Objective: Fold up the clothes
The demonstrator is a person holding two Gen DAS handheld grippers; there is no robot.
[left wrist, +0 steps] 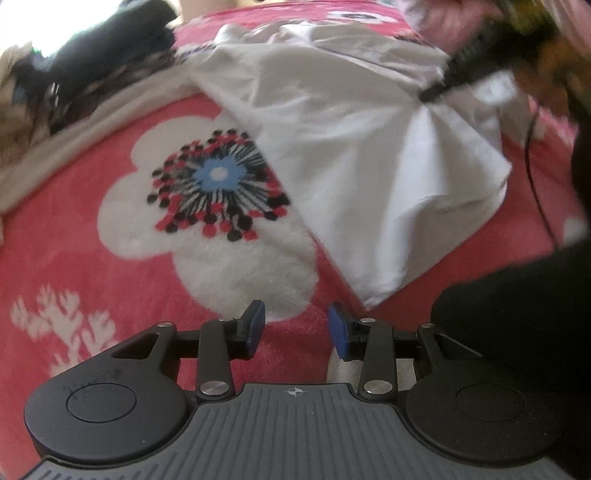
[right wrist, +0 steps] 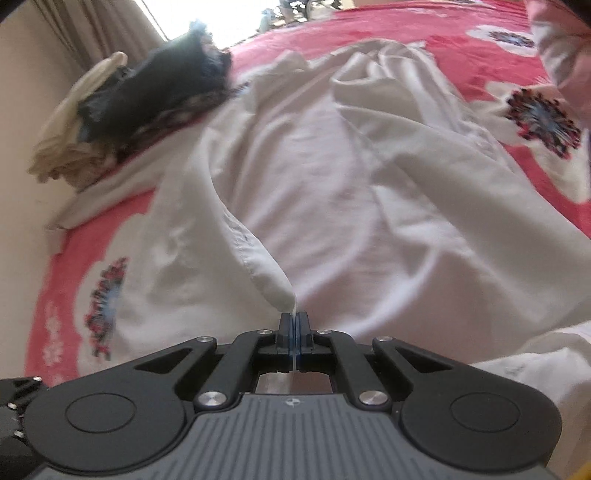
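Here the white garment [right wrist: 332,177] lies spread and rumpled across a red blanket [left wrist: 92,258] printed with big white flowers, which covers what looks like a bed. In the right wrist view, the right gripper [right wrist: 294,325] has its jaws pressed together on a pinched ridge of the white cloth: a seamed edge rises from the fabric in a narrow fold and runs straight down into the slit between the blue pads, and a thin sliver of cloth shows through below them. The rest of the garment fans out beyond the gripper in soft creases, reaching toward a heap of other clothes [right wrist: 147,96], dark and cream-coloured, piled near the far left edge of the bed beside a curtain [right wrist: 92,33].

In the left wrist view, the left gripper [left wrist: 297,328] hovers over the blanket with its jaws partly apart and nothing between the blue pads [left wrist: 338,328]; only red and white plush shows in the gap. A folded corner of the white garment [left wrist: 369,166] points down toward this gripper, its tip just beyond the right-hand pad and not touching it. At the upper right of that view the right gripper [left wrist: 439,90] appears as a blurred dark shape, nipping the cloth so that pleats radiate from the spot. A dark sleeve [left wrist: 517,295] fills the lower right
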